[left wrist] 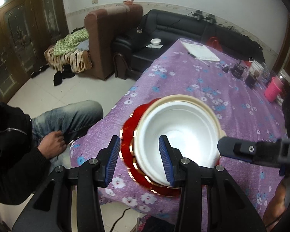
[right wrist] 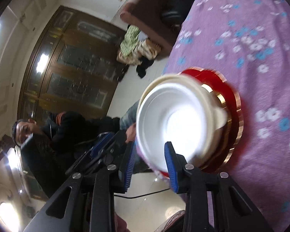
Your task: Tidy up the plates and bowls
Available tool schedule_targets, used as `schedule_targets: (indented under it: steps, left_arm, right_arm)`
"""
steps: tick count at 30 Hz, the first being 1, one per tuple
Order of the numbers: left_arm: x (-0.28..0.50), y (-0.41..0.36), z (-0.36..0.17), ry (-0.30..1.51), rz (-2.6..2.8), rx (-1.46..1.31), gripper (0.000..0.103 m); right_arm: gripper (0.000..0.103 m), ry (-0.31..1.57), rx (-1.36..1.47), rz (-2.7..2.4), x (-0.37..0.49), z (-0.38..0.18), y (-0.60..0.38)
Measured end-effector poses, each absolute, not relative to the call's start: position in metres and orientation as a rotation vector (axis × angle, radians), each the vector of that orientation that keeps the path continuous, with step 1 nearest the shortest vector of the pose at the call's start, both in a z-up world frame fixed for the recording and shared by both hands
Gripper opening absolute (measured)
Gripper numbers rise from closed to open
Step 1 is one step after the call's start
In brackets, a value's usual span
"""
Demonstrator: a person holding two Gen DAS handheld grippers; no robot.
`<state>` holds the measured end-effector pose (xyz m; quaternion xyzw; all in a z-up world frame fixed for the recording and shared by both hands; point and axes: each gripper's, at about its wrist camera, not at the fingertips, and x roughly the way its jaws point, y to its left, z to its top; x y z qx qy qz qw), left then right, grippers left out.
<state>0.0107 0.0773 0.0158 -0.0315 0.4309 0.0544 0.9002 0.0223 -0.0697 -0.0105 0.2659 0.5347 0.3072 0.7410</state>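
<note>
The white bowl (left wrist: 180,133) is already sitting nested in a cream bowl (left wrist: 185,99) on the red plates (left wrist: 129,135) near the table (left wrist: 241,116) edge, both grippers (left wrist: 141,160) (right wrist: 150,166) hovering with jaws apart, gripping nothing, so stacking is looking nearly finished.

The white bowl (left wrist: 183,133) sits inside a cream bowl (left wrist: 183,99), and under them the plates (left wrist: 128,133) are red with a shiny copper-gold edge. The cloth on the surface (left wrist: 183,77) is purple with small white and blue flowers. The left gripper (left wrist: 139,161) is black with blue ribbed pads, and the right gripper (right wrist: 149,168) has the same colours. Far on the surface stands a pink cup (left wrist: 273,90). The sofa (left wrist: 176,29) is black, the armchair (left wrist: 106,34) brown, the blanket (left wrist: 71,42) green patterned. The floor (left wrist: 67,90) is white tile. A seated person (left wrist: 19,154) wears a black jacket and faded blue jeans.
</note>
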Motion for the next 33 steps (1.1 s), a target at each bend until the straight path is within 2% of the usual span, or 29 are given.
schedule_targets:
  steps: [11, 13, 18, 19, 21, 25, 28, 30, 33]
  left_arm:
    - [0.006, 0.041, 0.02, 0.85, 0.099, -0.008, 0.04]
    - [0.002, 0.038, 0.022, 0.825, 0.107, -0.006, 0.04]
    - [-0.01, 0.027, 0.029, 0.731, 0.135, 0.001, 0.041]
    - [-0.013, 0.025, 0.029, 0.717, 0.14, 0.007, 0.042]
    - [-0.015, 0.024, 0.029, 0.702, 0.143, 0.005, 0.052]
    - [-0.022, 0.023, 0.028, 0.679, 0.145, -0.01, 0.053]
    - [-0.024, 0.023, 0.028, 0.675, 0.154, -0.013, 0.057]
    - [-0.027, 0.025, 0.029, 0.665, 0.164, -0.025, 0.064]
    - [-0.029, 0.028, 0.03, 0.654, 0.178, -0.034, 0.064]
  right_arm:
    - [0.037, 1.12, 0.568, 0.615, 0.017, -0.01, -0.105]
    - [0.043, 1.086, 0.532, 0.595, 0.012, -0.007, -0.111]
    - [0.044, 0.953, 0.391, 0.516, -0.006, 0.001, -0.117]
    - [0.044, 0.934, 0.37, 0.511, -0.01, 0.001, -0.117]
    - [0.044, 0.891, 0.33, 0.508, -0.017, 0.004, -0.115]
    - [0.044, 0.804, 0.256, 0.507, -0.034, 0.01, -0.112]
    - [0.044, 0.774, 0.25, 0.512, -0.038, 0.013, -0.109]
    - [0.044, 0.77, 0.258, 0.515, -0.039, 0.015, -0.109]
    - [0.044, 0.767, 0.265, 0.515, -0.037, 0.016, -0.111]
